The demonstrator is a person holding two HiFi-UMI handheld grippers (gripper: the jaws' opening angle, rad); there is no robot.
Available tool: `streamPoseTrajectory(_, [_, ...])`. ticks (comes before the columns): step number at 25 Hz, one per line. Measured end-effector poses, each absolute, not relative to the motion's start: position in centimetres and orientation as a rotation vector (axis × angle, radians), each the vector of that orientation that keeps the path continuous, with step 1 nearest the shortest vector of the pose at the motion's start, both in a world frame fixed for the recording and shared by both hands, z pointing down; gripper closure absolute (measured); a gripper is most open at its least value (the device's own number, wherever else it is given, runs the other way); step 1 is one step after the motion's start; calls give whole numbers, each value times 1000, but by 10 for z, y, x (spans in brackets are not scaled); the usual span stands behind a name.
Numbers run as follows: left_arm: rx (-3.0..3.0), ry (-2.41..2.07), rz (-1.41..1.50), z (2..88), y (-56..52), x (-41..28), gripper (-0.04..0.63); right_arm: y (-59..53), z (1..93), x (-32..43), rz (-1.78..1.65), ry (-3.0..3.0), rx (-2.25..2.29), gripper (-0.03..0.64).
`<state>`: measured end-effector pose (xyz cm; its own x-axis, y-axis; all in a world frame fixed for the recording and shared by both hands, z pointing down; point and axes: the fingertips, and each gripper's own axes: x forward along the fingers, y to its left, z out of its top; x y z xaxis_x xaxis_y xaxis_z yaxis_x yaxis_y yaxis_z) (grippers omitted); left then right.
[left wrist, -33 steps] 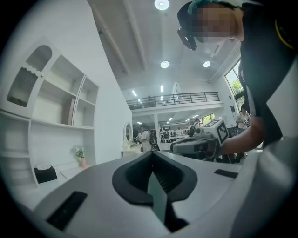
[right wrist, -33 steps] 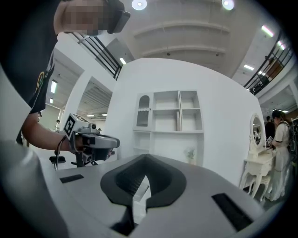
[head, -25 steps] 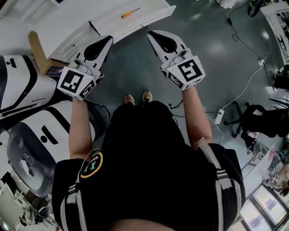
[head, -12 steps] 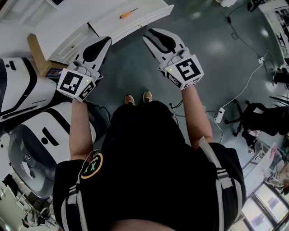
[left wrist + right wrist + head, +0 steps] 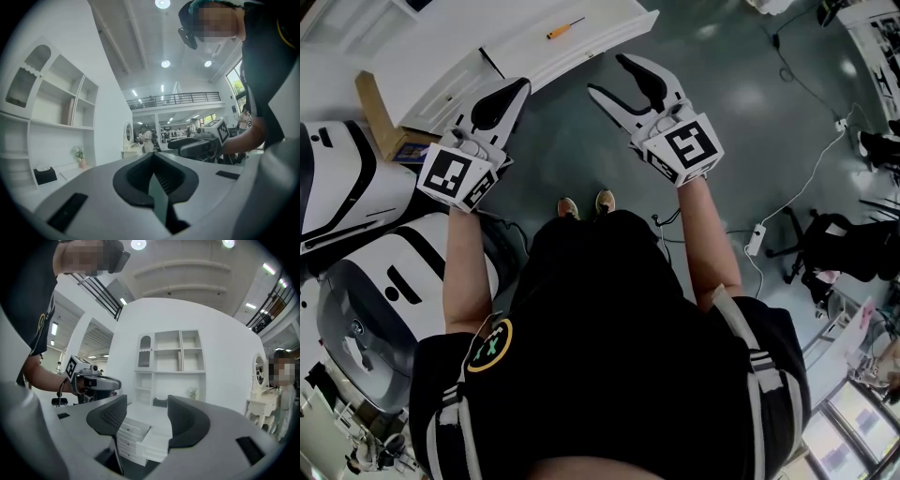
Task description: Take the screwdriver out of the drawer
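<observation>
An orange-handled screwdriver point(image 5: 565, 28) lies in the pulled-out white drawer point(image 5: 581, 47) at the top of the head view. The drawer point(image 5: 154, 444) also shows between the right jaws in the right gripper view, the screwdriver hidden there. My right gripper point(image 5: 606, 74) hovers short of the drawer's front edge; its jaws are opening and nothing is between them point(image 5: 146, 404). My left gripper point(image 5: 517, 86) is shut and empty beside the drawer's left corner, its pads meeting point(image 5: 152, 161).
A white shelf unit point(image 5: 171, 359) stands behind the drawer chest. A cardboard box point(image 5: 380, 108) and large white machine shells point(image 5: 356, 187) sit at the left. Cables and a power strip point(image 5: 757, 241) lie on the grey floor at the right.
The right gripper's jaws have gone from shut to spread apart. Both hands have stayed in place, and the left gripper remains shut.
</observation>
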<state>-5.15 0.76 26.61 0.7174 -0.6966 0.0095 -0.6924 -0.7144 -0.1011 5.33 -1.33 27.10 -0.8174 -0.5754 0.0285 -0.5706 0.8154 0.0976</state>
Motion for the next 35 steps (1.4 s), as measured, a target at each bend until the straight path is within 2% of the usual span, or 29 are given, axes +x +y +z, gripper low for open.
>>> streamPoseTrajectory(6, [-2825, 1154, -76, 266, 8, -53, 578, -11, 276, 47, -130, -2940, 875, 129])
streamPoseTrajectory(11, [-2825, 1159, -83, 268, 8, -53, 578, -11, 287, 45, -97, -2919, 865, 32])
streamPoseTrajectory(35, [-2788, 1207, -115, 265, 8, -25, 578, -14, 289, 78, -120, -2938, 848, 29])
